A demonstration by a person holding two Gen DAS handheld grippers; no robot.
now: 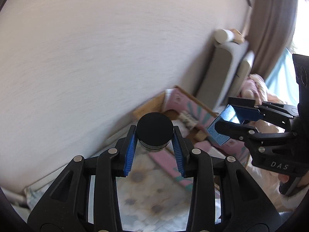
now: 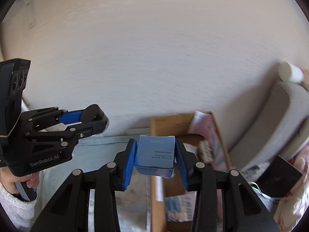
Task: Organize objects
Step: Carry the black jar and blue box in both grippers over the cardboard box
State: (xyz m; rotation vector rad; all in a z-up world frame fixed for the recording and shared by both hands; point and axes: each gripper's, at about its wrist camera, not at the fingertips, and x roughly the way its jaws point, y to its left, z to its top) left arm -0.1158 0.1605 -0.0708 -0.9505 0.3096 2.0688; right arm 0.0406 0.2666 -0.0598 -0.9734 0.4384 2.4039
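My left gripper (image 1: 154, 133) is shut on a round jar with a black lid (image 1: 155, 128), held in the air in front of the wall. It also shows in the right wrist view (image 2: 92, 116) at the left, with the jar (image 2: 90, 113) between its fingers. My right gripper (image 2: 155, 154) is shut on a small blue cream box (image 2: 155, 152) marked PROYA, held above an open cardboard box (image 2: 170, 123). In the left wrist view the right gripper (image 1: 229, 118) holds the blue box (image 1: 222, 127) at the right, above the same cardboard box (image 1: 148, 108).
The cardboard box holds pink packaging (image 1: 179, 98) and other small items. A grey cushioned headboard (image 2: 285, 119) with a white tube (image 2: 291, 73) on top stands at the right. A dark tablet (image 2: 280, 177) lies beside it. A floral bedspread (image 1: 146, 193) lies below. A brown curtain (image 1: 274, 19) hangs by the window.
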